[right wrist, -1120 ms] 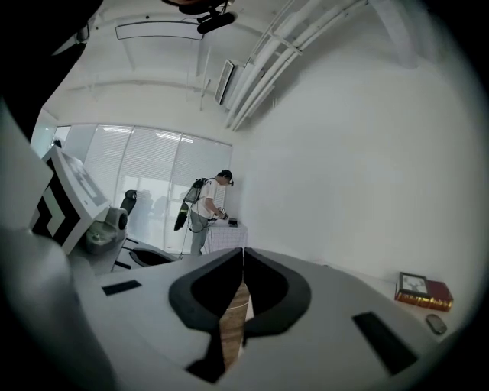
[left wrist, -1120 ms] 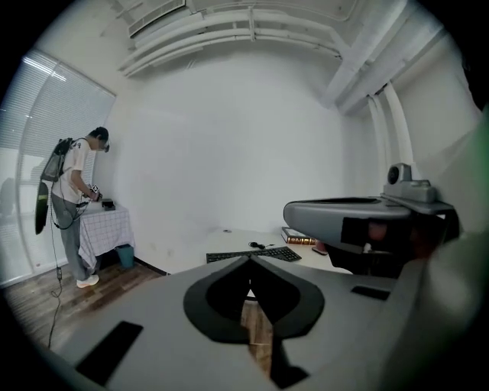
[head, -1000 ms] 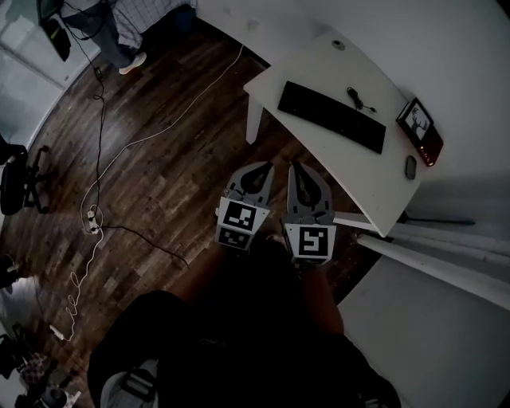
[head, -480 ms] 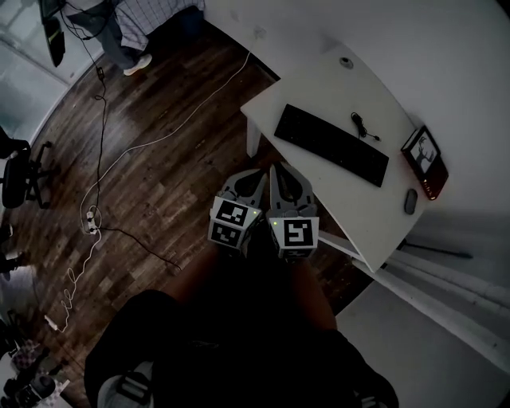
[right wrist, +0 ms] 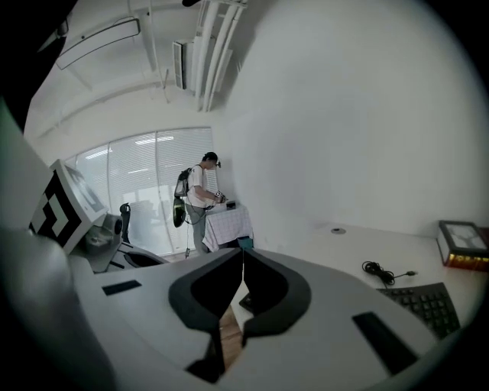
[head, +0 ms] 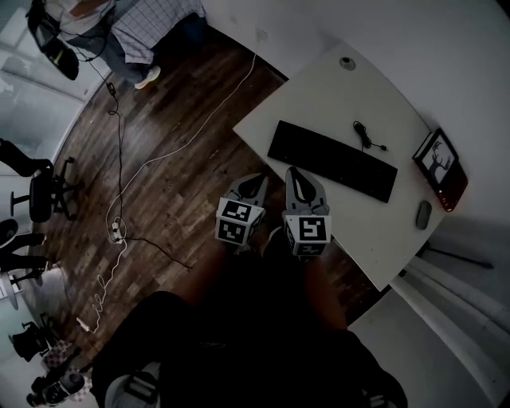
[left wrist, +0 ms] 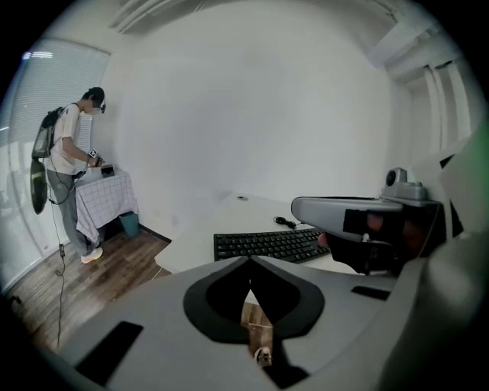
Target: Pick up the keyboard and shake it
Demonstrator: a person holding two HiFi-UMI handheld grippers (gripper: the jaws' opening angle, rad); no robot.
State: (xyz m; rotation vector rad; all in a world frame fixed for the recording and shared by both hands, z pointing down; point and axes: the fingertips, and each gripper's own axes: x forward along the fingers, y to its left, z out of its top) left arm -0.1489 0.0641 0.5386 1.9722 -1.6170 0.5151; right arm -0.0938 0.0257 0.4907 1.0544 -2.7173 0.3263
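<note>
I am standing over a dark wood plank floor (head: pixel 159 183), and a white rectangular desk (head: pixel 335 92) is sitting in front of me against the pale wall. A person in a light top (head: pixel 96 20) is standing far off across the room beside a checked cloth, and a black office chair (head: pixel 40 195) is sitting at the floor's left side, near some thin cables (head: pixel 119 231) trailing over the planks. The flat black keyboard (head: pixel 331 161) is lying untouched on the desk, slanted along the edge facing me, its left end close to the desk's near left corner. I am holding my left gripper (head: pixel 256 180) over the floor just outside that edge, its jaws clenched together on nothing. My right gripper (head: pixel 293 172) is hanging just beside it, pointing at the keyboard's near long side, its jaws likewise pressed together and empty; neither tool is touching the keyboard. A dark-framed picture stand (head: pixel 441 167) is sitting at the desk's right corner. A thin black coiled cable (head: pixel 366 135) is lying just behind the keyboard, a small dark oval mouse (head: pixel 423 214) is resting near the right edge, and a round grey grommet (head: pixel 347 62) is showing at the far corner.
</note>
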